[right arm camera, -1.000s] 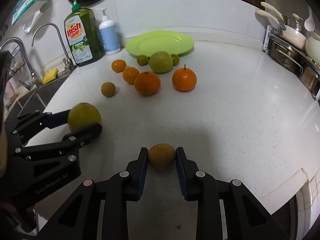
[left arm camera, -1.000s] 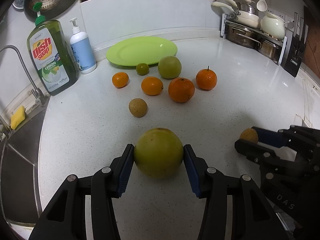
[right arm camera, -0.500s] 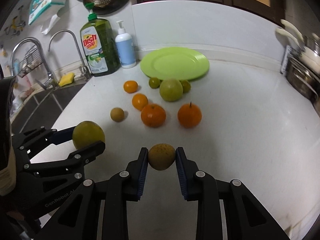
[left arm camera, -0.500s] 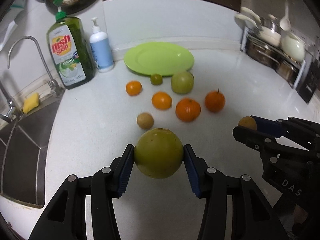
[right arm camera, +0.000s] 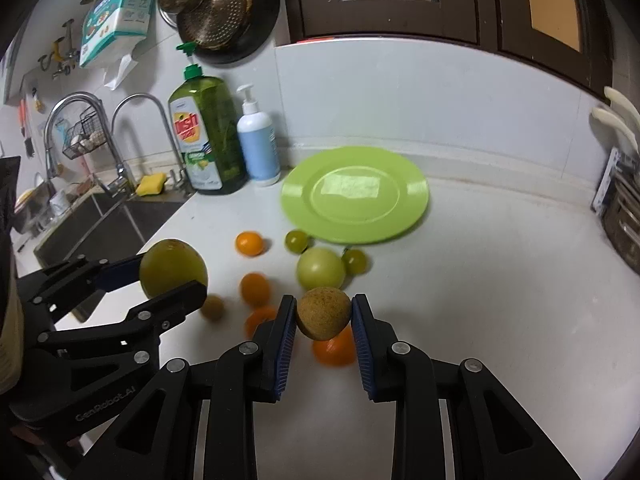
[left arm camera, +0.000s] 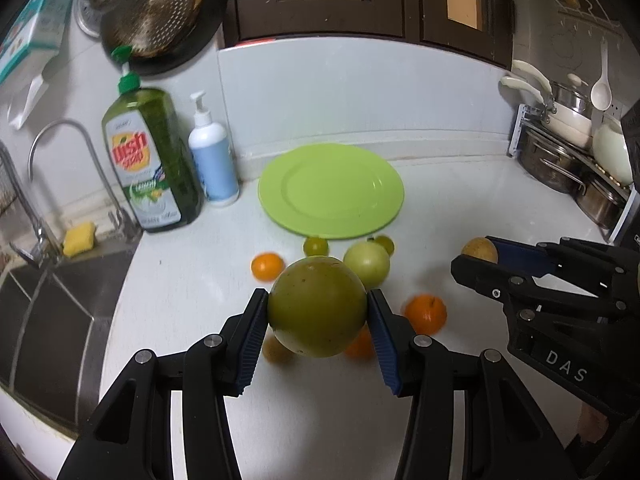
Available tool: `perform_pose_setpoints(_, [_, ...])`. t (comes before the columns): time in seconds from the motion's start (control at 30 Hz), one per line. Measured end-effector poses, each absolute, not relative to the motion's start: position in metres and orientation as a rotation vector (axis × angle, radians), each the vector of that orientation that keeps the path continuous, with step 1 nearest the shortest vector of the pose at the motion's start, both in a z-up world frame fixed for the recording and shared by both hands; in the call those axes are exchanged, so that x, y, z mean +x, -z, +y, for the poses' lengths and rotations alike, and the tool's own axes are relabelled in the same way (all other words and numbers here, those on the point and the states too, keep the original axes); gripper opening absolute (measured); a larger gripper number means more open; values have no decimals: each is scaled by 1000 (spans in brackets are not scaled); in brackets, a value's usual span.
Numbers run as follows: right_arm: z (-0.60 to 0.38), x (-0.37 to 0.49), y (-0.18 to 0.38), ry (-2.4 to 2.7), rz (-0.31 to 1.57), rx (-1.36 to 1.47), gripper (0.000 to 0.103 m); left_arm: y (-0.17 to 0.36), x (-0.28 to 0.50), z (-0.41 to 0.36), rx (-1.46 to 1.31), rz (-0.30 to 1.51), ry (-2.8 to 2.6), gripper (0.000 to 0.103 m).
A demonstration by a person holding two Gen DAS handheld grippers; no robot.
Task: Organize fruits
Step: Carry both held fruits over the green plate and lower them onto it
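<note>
The left tongs [left arm camera: 318, 336] are clamped on a large round yellow-green fruit [left arm camera: 317, 306], held across its widest part and clear of the white speckled surface [left arm camera: 460, 216], and the right tongs [right arm camera: 323, 330] grip a small brown rough-skinned fruit [right arm camera: 323, 313] the same way, likely so both can be carried over the loose fruit beneath. Far ahead lies the empty round lime-green plate [left arm camera: 372, 216], the probable target. Near it sit a pale green round fruit [left arm camera: 367, 264], small green ones and several blurred, possibly orange citrus.
</note>
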State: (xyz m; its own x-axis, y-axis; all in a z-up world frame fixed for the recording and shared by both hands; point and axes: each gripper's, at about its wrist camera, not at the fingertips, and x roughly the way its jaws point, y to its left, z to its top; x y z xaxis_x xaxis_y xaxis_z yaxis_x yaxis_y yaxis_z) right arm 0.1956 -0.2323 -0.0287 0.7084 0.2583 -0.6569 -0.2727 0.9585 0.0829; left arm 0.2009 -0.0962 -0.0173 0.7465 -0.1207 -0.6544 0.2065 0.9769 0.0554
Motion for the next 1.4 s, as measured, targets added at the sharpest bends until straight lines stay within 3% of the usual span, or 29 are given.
perform_pose_setpoints(0.63, [-240,307,19,-269,735,-7,29,12,329,-110,187,738,247,49])
perform_pose_setpoints(1.03, [-238,395,69,-286,875,-50,29,61,414,-116,215,867,271,49])
perform_pose_setpoints(1.4, [-231,427,98,-320,947,-83,29,85,439,-119,237,939,291,49])
